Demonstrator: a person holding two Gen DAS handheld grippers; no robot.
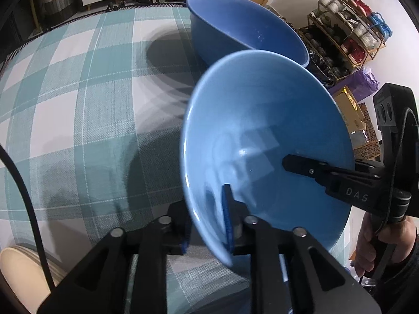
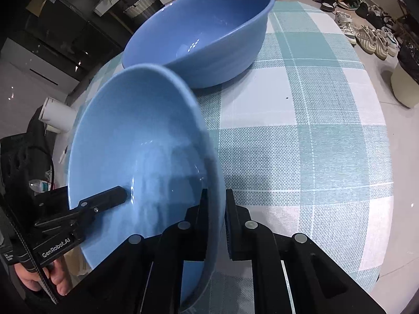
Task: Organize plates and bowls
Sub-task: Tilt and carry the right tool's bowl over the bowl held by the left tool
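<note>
A light blue bowl [image 1: 262, 136] is held tipped up above the checked tablecloth [image 1: 78, 104], just in front of a bigger blue bowl [image 2: 199, 34] that sits on the cloth. The right gripper [image 2: 216, 209] pinches the light bowl's rim tight. The left gripper [image 1: 207, 222] has the rim between its fingers too, but I cannot tell if they press it.

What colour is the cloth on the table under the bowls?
The tablecloth is teal-green and white plaid, with thin white lines. It shows best in the right wrist view.
</note>
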